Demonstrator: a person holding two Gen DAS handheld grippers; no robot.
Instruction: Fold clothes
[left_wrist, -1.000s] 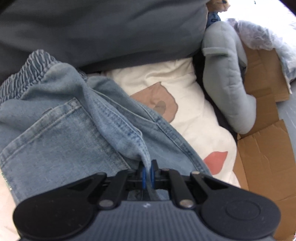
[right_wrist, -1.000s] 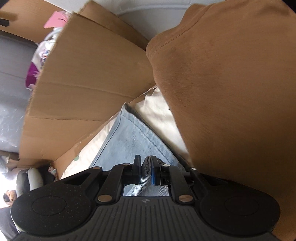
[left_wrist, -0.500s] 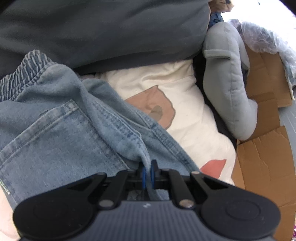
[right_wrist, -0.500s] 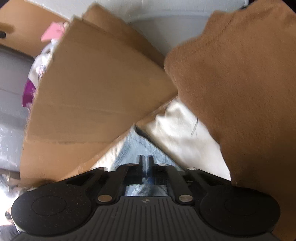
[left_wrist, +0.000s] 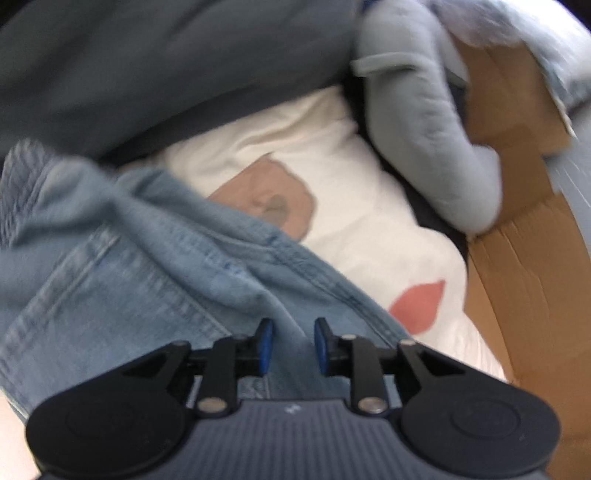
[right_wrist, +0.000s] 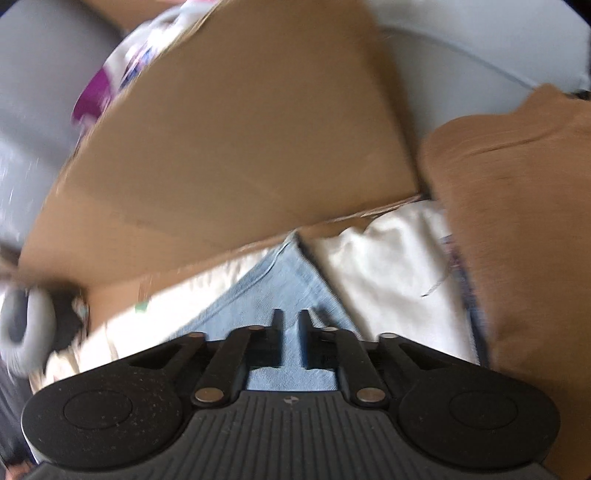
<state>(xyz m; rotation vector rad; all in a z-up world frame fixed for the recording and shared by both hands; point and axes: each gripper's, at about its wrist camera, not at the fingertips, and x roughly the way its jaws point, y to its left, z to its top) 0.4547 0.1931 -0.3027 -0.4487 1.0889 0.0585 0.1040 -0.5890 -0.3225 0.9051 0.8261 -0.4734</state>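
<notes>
Opening both sets of fingers, we loosen the left gripper (left_wrist: 291, 345) and right gripper (right_wrist: 291, 338) above the light-blue jeans (left_wrist: 155, 266), denim showing between but unpinched; the jeans lie on a cream printed sheet (left_wrist: 332, 155) beside cardboard (right_wrist: 240, 140).

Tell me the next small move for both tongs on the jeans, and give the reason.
Probably lift both tongs clear and go for a new hold. The left tongs and right tongs are both opening, with the jeans showing in each gap but no longer pinched; the denim lies spread on the white printed sheet.
</notes>
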